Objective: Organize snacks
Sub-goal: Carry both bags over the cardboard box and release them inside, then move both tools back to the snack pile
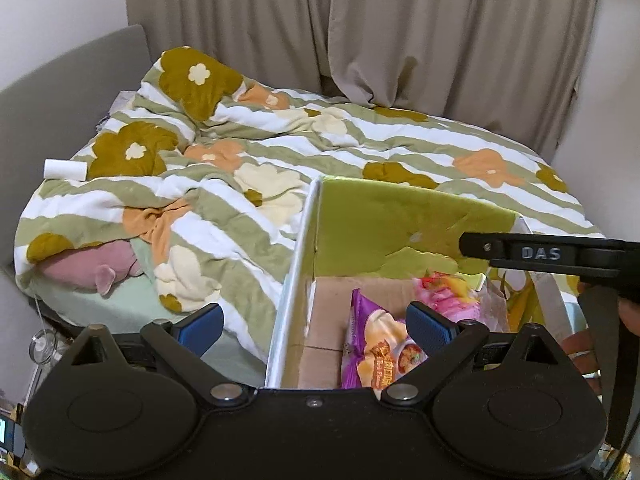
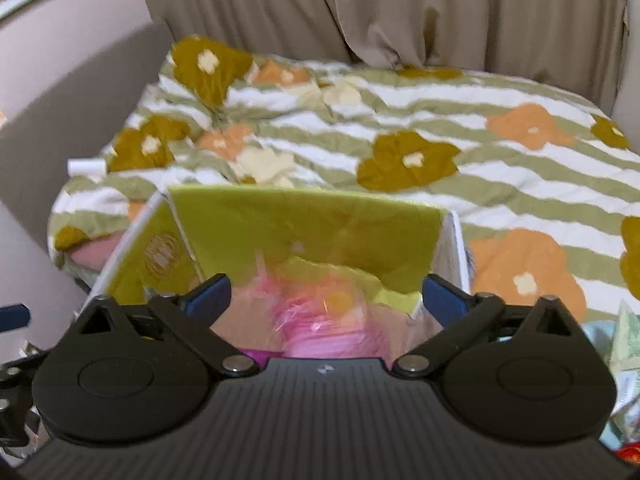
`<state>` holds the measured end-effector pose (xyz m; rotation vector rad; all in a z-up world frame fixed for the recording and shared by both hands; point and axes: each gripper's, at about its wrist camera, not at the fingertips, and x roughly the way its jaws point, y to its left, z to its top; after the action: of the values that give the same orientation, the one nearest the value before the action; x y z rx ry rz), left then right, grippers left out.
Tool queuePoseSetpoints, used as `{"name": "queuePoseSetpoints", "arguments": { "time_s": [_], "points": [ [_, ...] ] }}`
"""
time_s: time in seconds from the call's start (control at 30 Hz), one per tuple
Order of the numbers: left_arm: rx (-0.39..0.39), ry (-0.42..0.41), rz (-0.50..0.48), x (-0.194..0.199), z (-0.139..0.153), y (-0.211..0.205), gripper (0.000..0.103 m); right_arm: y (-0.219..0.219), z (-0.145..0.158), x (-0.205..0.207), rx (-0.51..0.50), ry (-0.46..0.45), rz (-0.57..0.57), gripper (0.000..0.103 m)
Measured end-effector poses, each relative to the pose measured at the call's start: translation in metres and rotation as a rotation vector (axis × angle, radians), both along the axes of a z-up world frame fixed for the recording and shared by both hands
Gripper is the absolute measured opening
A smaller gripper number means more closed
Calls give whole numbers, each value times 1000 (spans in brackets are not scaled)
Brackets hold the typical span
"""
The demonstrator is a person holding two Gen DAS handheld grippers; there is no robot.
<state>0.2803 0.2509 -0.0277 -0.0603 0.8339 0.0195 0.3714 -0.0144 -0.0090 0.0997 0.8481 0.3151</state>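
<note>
Beige curtains (image 1: 400, 32) hung behind a bed (image 1: 60, 292) covered by a flowery striped quilt (image 1: 240, 152). A pink soft toy (image 1: 88, 268) peeked out from under the quilt. An open box (image 1: 400, 216) with green inside walls sat against the bed's near side, its flaps standing up so snacks could drop in.

A purple snack bag (image 1: 376, 340) lay flat on the box's brown bottom, with a pink snack bag (image 1: 444, 292) just beside it, deeper in the box. Both were probably put there to keep the snacks together.

The left hand-held gripper (image 1: 316, 322) hung over the box's left wall, fingers spread wide and holding nothing. The right hand-held gripper (image 2: 326, 294) hung over the pink bag, which looked blurry in its own view; it was spread wide and empty too, maybe having just let go.
</note>
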Motion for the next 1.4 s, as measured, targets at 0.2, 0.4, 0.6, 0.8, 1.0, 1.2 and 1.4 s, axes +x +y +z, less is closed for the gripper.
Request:
{"name": "queuePoseSetpoints", "arguments": {
  "time_s": [0.2, 0.4, 0.6, 0.8, 1.0, 1.2, 1.4],
  "points": [
    [-28, -1, 24, -8, 1, 3, 99, -11, 7, -18, 60, -33, -14, 103],
    [-27, -25, 26, -17, 13, 3, 99, -17, 26, -35, 72, -56, -12, 103],
    [-10, -60, -6, -29, 31, 0, 99, -18, 57, -59, 52, -100, -22, 103],
    [-9, -87, -78, -44, 46, -9, 100, -25, 85, -96, 61, -153, -65, 103],
    [-39, -100, -157, -60, 56, -29, 100, -47, 101, -136, 61, -136, -104, 103],
    [-54, -114, -221, -82, 61, -65, 100, -89, 108, -176, 19, -169, -169, 103],
    [-62, -119, -253, -110, 57, -124, 100, -161, 96, -211, 18, -161, -235, 103]
  ]
}}
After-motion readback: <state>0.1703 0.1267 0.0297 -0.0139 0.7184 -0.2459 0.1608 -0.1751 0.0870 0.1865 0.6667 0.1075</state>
